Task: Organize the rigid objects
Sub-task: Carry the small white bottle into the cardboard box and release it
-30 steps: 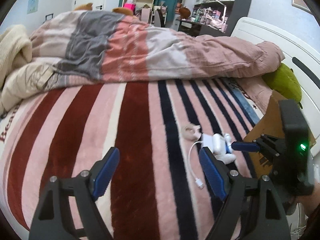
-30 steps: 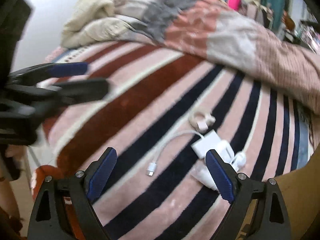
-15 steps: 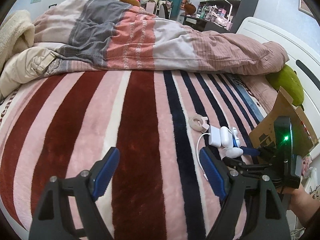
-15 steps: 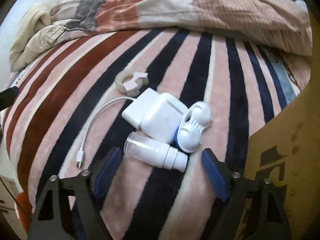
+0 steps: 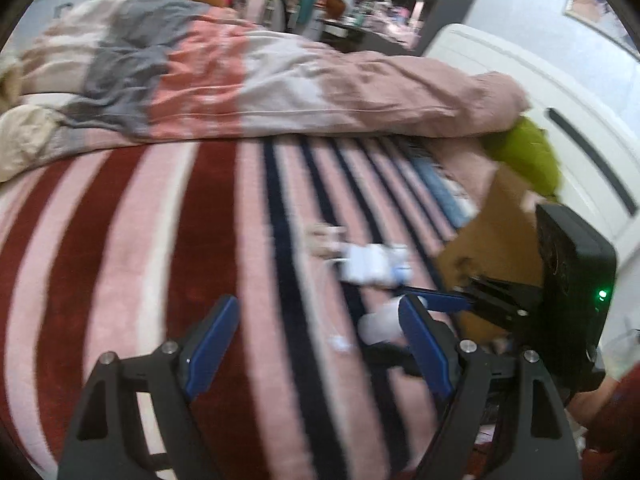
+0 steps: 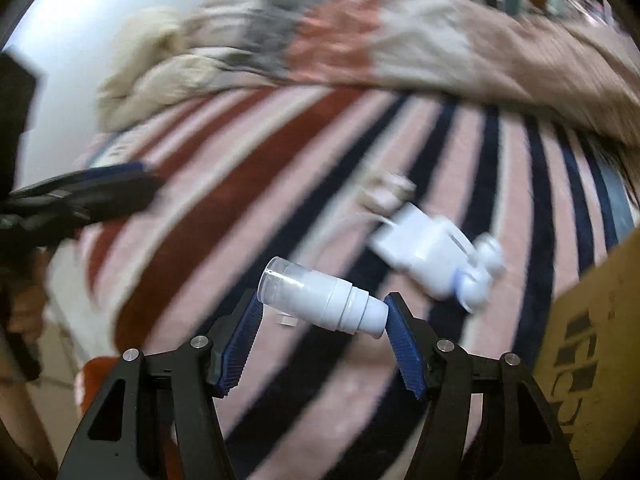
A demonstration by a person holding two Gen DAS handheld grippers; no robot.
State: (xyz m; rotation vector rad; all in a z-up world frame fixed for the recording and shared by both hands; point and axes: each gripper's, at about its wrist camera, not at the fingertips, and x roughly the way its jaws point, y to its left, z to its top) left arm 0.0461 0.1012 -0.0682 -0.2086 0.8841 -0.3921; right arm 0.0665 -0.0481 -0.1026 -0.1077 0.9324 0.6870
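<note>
A white pump bottle [image 6: 324, 300] lies crosswise between the blue pads of the right tool [image 6: 322, 334], its clear cap against the left pad and its narrow end against the right one, lifted clear of the striped bed cover [image 6: 248, 184] in the right wrist view. The jaws are closing at this moment with the bottle between them, held end to end and apparently carried by the pads alone. The left tool [image 5: 316, 344] hangs over the bed with its jaws standing wide and nothing between them. Left behind on the cover, near the right edge of the bed, is a small cluster: a white charger block [image 6: 420, 244] with its cable, a white-and-blue earbud-like case [image 6: 480, 276] touching it, and a pale ring-shaped clip [image 6: 384, 192] just beyond (all blurred, so finer detail cannot be told). A cardboard box [image 6: 592, 340] stands at the bed's right side, near the cluster. The step in hand appears to be the pick-up of the first item; the box looks the likely destination, though that is a judgement. The next move calls for a firm squeeze before swinging right, since an end-to-end hold on a smooth, tapering bottle could let it pivot or slip out.
</note>
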